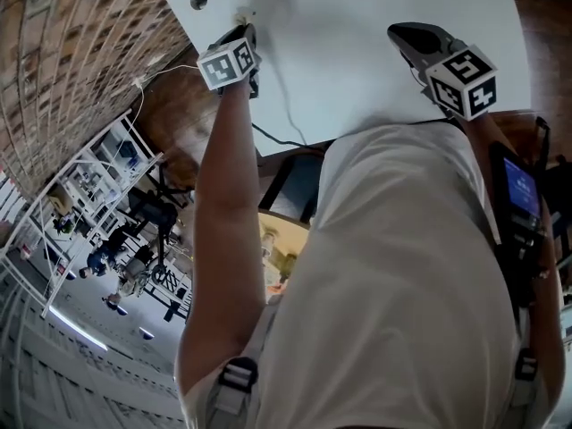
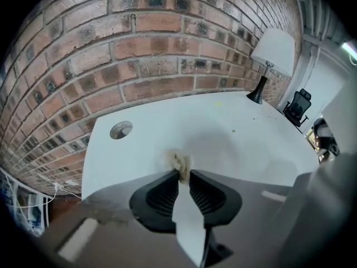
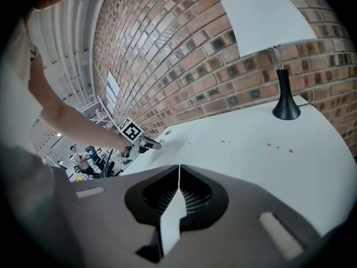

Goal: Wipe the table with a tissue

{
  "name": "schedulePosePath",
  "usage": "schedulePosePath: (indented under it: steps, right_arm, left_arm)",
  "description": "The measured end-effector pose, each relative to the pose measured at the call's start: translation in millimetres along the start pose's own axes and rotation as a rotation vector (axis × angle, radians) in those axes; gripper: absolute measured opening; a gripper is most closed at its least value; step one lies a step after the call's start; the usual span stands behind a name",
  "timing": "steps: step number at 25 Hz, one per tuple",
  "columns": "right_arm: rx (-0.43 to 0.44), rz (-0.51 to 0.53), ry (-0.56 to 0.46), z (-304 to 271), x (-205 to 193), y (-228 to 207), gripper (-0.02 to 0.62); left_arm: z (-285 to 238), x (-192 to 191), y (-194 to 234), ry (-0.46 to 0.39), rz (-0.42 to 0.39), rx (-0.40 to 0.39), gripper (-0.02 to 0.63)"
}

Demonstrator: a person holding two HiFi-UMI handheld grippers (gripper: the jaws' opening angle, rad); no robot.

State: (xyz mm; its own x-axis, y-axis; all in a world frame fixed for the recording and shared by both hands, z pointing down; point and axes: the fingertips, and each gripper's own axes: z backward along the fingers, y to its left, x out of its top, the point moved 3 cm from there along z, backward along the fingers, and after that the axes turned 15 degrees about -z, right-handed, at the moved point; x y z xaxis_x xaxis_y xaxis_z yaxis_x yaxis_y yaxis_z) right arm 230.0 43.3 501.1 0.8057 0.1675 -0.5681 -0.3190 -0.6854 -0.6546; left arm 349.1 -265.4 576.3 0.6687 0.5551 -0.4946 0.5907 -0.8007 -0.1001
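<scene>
Tissue shows as small crumpled beige wad pinched in left tongs.

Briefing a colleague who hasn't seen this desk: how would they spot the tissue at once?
Find the white table against the brick wall. Near its corner with the round hole, the left gripper pinches the tissue in its fingers. It is a small crumpled beige wad, unlike the tall white-shaded lamp at the far end.

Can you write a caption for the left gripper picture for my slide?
The left gripper pinches a crumpled tissue on the white table, with a brick wall behind.
</scene>
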Motion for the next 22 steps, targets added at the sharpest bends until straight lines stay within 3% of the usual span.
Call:
schedulePosePath:
  steps: [8, 12, 22]
  right_arm:
    - [-0.032, -0.047, -0.009, 4, -7, -13, 0.014]
    - [-0.034, -0.049, -0.009, 5, -6, -14, 0.014]
    - [-0.032, -0.049, -0.012, 4, -7, -15, 0.014]
  left_arm:
    - [-22, 6, 7, 0.049, -0.045, -0.028, 0.069]
    - [-22, 11, 0, 0.085, -0.138, -0.021, 0.069]
    - [-35, 40, -46, 0.084, -0.247, -0.087, 0.065]
